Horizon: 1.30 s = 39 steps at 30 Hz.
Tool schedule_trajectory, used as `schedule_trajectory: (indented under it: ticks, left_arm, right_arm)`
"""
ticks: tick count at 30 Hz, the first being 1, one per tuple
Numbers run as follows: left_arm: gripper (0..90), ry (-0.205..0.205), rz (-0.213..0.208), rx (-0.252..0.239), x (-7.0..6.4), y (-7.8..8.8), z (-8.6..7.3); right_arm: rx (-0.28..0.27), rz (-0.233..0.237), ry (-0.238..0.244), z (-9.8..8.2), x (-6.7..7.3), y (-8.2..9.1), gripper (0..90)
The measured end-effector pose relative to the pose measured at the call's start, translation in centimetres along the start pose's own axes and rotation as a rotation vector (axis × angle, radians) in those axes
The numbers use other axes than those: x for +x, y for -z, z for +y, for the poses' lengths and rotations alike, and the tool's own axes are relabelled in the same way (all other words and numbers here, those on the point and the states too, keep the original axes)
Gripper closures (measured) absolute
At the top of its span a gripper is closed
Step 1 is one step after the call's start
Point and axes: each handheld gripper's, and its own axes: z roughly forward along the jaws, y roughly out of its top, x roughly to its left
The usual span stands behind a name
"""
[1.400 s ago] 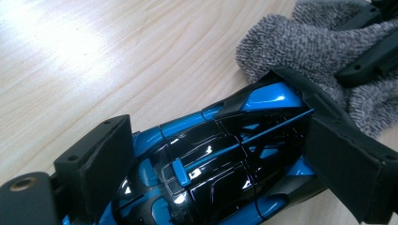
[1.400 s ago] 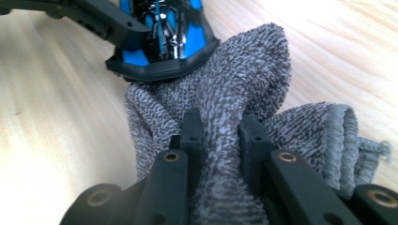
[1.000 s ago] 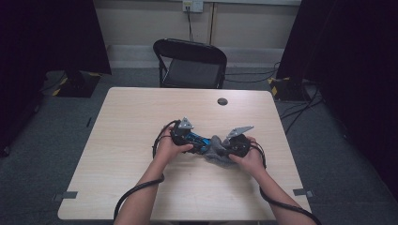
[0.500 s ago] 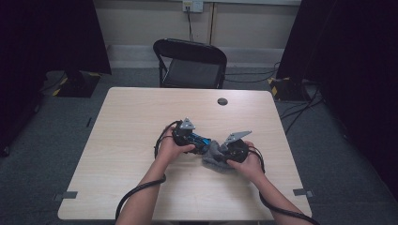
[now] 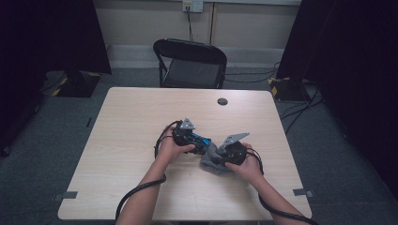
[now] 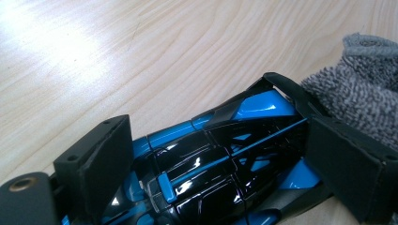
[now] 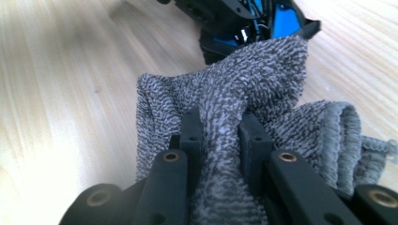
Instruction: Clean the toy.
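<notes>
From above, the left gripper (image 5: 199, 140) steadies a blue toy car (image 5: 202, 141) on the table (image 5: 122, 140), probably for wiping; along its own jaws, both pads clamp the car's sides (image 6: 220, 159); the right gripper (image 7: 219, 129) pinches a grey cloth (image 7: 244, 89) against the car's end

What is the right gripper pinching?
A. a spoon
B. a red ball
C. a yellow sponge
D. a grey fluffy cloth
D: in the right gripper view, the right gripper has its jaws squeezed on a fold of the grey fluffy cloth, right beside the blue toy car that the left gripper holds.
</notes>
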Motion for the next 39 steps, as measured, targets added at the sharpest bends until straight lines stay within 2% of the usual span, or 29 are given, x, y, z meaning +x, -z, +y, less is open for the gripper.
schedule_trajectory:
  ticks: [6,18,29,33,39]
  left_arm:
    - [8.3,0.003,-0.001,0.004,0.0,0.0,0.1]
    - [8.2,0.002,0.004,-0.003,0.0,0.0,0.0]
    - [8.2,0.006,0.001,-0.009,-0.1,0.0,-0.1]
    - [8.2,0.006,0.0,-0.01,-0.1,0.0,-0.1]
    - [8.2,0.007,-0.001,-0.015,-0.1,-0.1,-0.1]
  right_arm:
    - [0.0,0.019,0.005,0.0,0.4,-0.1,75.4]
    - [0.004,0.028,0.022,0.1,1.0,-0.3,75.3]
    - [0.0,0.08,0.049,0.3,2.2,-0.5,74.9]
    - [-0.01,0.095,0.057,0.2,2.6,-0.1,74.9]
    - [-0.039,0.082,0.056,0.2,2.3,1.7,74.8]
